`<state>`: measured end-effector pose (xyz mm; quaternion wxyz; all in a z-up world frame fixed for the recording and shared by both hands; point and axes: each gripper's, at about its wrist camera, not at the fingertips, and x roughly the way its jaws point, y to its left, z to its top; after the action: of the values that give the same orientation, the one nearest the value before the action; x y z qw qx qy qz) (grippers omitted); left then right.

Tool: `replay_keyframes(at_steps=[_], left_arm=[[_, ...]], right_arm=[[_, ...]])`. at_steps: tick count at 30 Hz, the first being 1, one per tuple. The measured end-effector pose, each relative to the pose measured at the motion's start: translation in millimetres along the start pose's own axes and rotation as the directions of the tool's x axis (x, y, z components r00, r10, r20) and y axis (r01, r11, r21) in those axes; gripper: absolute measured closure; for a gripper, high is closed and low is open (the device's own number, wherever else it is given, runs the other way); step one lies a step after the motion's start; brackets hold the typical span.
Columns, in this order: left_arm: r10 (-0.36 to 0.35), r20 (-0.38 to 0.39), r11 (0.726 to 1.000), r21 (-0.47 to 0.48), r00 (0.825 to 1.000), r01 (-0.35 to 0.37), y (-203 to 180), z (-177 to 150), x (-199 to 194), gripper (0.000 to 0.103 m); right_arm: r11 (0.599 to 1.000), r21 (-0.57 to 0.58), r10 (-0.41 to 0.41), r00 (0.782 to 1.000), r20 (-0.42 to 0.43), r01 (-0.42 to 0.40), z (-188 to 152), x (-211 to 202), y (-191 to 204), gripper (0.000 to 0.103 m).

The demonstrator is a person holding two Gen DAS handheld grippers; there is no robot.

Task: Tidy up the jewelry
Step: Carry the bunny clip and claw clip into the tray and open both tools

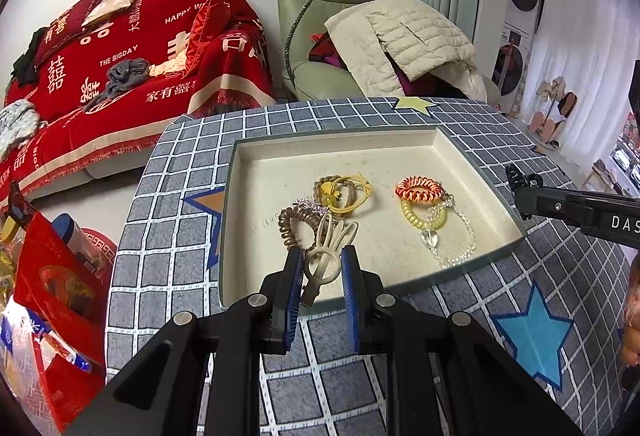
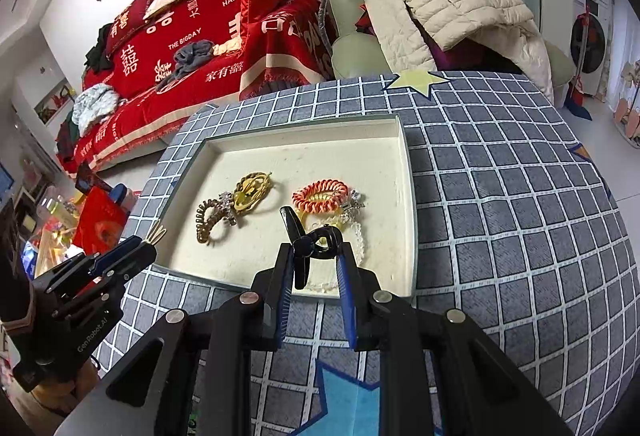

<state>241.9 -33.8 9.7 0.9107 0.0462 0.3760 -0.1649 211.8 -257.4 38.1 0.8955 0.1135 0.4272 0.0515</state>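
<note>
Two hair clips (image 1: 326,256) (image 2: 310,242) gripped, tray (image 1: 340,140) below

Both views are bright and evenly lit, with daylight coming through the white curtains (image 1: 576,48) on the right. Shadows in the tray (image 1: 400,140) are soft, focus is sharp throughout, and the fisheye bends straight lines and darkens the corners.

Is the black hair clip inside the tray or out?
Out: the right gripper holds the black hair clip above the tray.
</note>
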Motion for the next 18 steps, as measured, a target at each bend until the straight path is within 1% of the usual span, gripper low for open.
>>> replay_keyframes(at_steps=[18], left_arm=[[0.017, -0.037, 1.0, -0.017, 0.999, -0.017, 2.7, 1.2, 23.6, 0.063]], right_arm=[[1.0, 0.017, -0.01, 1.0, -0.022, 0.01, 3.8, 15.4, -16.1, 0.08]])
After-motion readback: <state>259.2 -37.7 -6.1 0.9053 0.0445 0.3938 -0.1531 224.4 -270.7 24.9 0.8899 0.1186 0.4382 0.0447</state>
